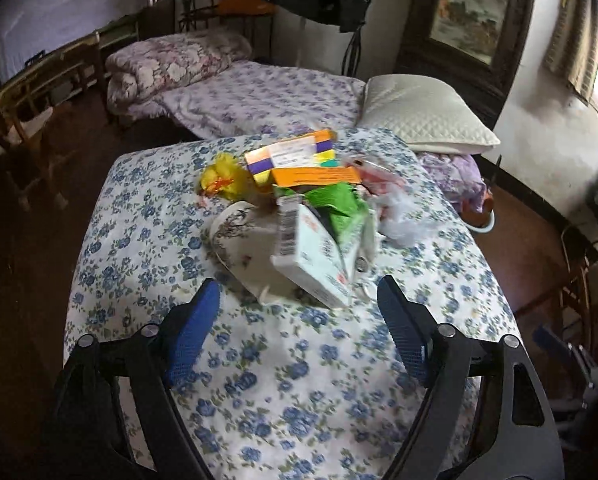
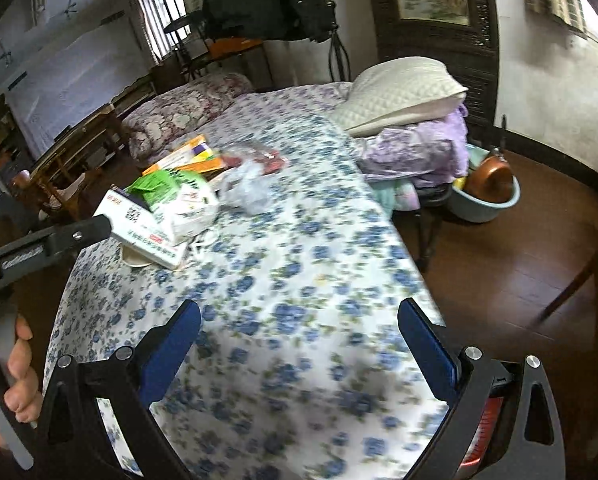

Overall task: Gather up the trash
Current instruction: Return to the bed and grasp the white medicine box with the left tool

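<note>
1. Left hand-held gripper (image 1: 299, 312): jaws spread wide, nothing between them, poised over the tabletop (image 1: 299, 400) short of the trash pile.
2. Right hand-held gripper (image 2: 299, 344): jaws at full spread, empty, above a bare stretch of the blue-flowered cloth.
3. Trash pile, far end of the tabletop: white carton (image 1: 315, 264) with barcode, green wrapper (image 1: 339, 208), orange-and-purple boxes (image 1: 295, 156), crumpled clear plastic bag (image 1: 403, 216), all touching or overlapping.
4. Left view only: yellow crumpled item (image 1: 223, 176) beside the boxes; white flower-printed cup (image 1: 239, 240) lying on its side against the carton.
5. Right view only: fingers (image 2: 19, 364) on a handle at the left edge; light blue basin (image 2: 487, 200) on the floor holding a copper-coloured vessel (image 2: 493, 178).
6. Room: bed with purple floral cover (image 1: 259, 96) behind the tabletop, quilted white pillow (image 1: 423, 112), wooden chair (image 1: 39, 92), dark wooden floor (image 2: 499, 272), framed picture (image 1: 475, 4).
</note>
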A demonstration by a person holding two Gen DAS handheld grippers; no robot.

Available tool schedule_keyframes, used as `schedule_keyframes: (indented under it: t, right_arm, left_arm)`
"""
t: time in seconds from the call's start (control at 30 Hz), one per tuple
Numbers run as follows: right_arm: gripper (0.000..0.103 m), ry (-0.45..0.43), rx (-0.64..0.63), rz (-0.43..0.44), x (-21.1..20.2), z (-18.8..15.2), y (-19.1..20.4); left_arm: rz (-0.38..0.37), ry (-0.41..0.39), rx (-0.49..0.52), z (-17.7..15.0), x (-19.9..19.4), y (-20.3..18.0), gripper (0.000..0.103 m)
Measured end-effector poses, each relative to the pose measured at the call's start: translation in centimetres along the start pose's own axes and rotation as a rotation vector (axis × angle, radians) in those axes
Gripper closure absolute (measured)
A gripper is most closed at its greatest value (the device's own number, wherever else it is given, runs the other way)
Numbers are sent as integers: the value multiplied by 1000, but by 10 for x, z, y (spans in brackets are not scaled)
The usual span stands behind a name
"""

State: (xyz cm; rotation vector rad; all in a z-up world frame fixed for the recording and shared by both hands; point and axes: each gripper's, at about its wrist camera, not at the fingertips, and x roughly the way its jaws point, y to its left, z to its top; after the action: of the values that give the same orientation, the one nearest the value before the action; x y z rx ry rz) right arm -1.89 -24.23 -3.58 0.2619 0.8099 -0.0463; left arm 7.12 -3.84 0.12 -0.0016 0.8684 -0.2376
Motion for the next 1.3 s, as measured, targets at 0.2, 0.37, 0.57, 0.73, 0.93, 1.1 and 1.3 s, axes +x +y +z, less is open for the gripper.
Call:
schedule_keyframes:
  t: [0.2, 0.37, 0.57, 0.73, 0.93, 1.1, 1.3]
  right_arm:
    - [6, 36, -36, 4, 17, -15, 3]
    - [6, 56, 5, 27, 24, -19, -7]
    - [6, 37, -32, -21, 22, -20, -10]
    - [6, 19, -8, -26, 17, -19, -13]
    - [6, -8, -104, -66, 16, -18, 6]
    - [6, -26, -216, -38, 17, 3, 42]
    - [6, -10, -403, -98, 44, 41, 98]
  left_arm:
    - [-50, 20, -50, 9, 19, 3, 39]
    - [-70, 69, -68, 14, 40, -5, 78]
    - [-43, 2, -84, 12, 15, -3, 78]
    - [-66, -44, -112, 2, -26, 16, 78]
    - [-19, -79, -200, -7, -47, 50, 78]
    - [-2, -58, -243, -14, -42, 76, 78]
    - [18, -25, -293, -17, -29, 101, 78]
